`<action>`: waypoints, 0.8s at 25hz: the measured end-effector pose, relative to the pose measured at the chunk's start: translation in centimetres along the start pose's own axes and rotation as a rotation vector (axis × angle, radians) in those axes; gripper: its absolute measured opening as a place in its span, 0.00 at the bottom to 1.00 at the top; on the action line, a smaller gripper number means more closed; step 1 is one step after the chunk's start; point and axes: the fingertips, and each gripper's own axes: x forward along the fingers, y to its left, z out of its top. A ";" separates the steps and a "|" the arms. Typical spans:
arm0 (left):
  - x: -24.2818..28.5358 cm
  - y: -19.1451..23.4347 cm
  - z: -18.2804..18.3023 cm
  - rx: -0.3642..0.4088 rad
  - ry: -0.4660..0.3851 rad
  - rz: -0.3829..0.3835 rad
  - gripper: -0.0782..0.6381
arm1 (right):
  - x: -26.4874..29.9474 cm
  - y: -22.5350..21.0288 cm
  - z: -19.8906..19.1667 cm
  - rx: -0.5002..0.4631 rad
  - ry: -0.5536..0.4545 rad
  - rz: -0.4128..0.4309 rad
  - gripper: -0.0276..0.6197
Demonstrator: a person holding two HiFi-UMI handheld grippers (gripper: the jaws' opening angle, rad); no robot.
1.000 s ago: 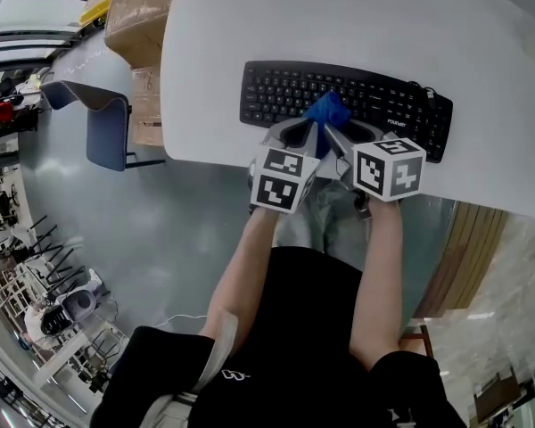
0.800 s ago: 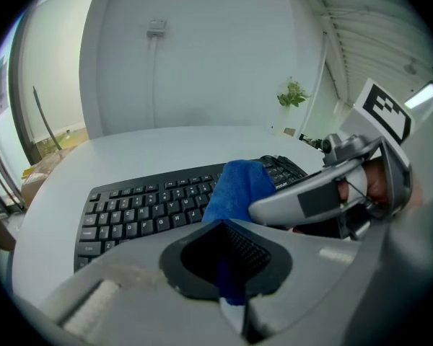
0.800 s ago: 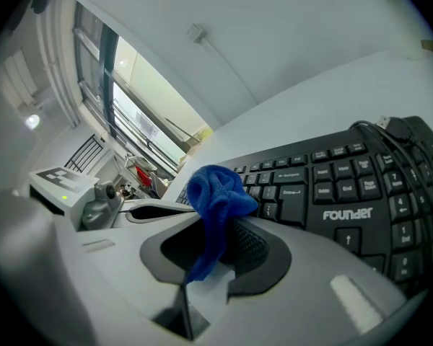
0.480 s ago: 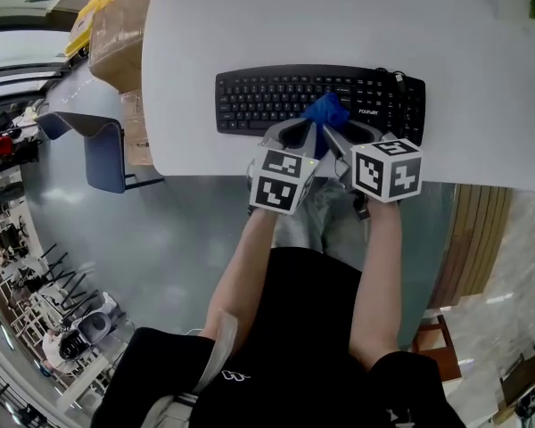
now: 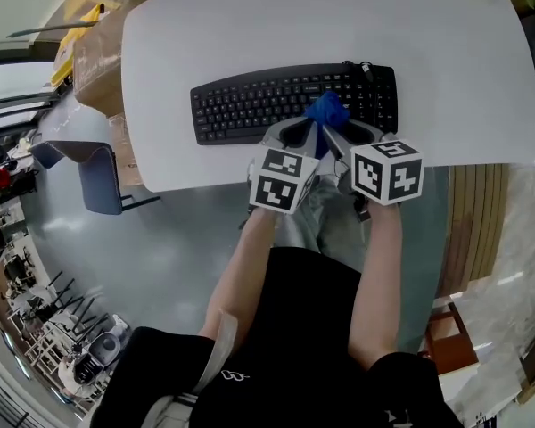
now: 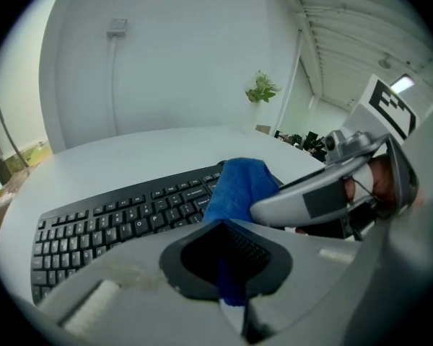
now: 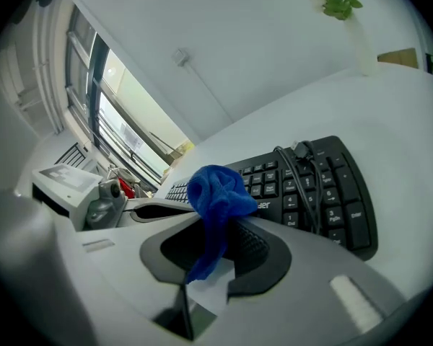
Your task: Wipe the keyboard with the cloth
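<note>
Just ahead of my two tools, the blue cloth [image 5: 325, 111] is bunched into a small wad over the right part of the black keyboard [image 5: 250, 110]. My left tool [image 5: 294, 134] and right tool [image 5: 352, 134] sit side by side, each clamped on a thin tail of that cloth, with the wad bulging out beyond the tips. Whether it presses on the keys or hovers just above them, I cannot tell.

The grip worries me most: each tool pinches only a narrow strand, so dragging against the keys could pull the cloth free. Balled up like this, it would touch few keys per pass, and the hard tips could knock the keycaps instead. A cable [image 7: 303, 171] lies across the keys just beyond my right tool and could snag the cloth. The keyboard also rests loose on the smooth white desk [image 5: 250, 25], so a firm sideways stroke might shove it.

The cloth looks soft and fuzzy, deep blue, folded over itself.
</note>
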 end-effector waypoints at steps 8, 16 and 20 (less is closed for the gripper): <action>1.4 -2.8 1.0 0.048 0.007 -0.066 0.11 | -2.5 -2.0 0.7 0.011 -0.055 -0.066 0.18; 2.8 -5.6 2.5 0.096 0.011 -0.124 0.11 | -5.2 -4.1 1.7 0.101 -0.144 -0.071 0.18; 3.4 -7.5 3.2 0.127 0.015 -0.160 0.11 | -7.0 -5.5 2.1 0.146 -0.194 -0.088 0.18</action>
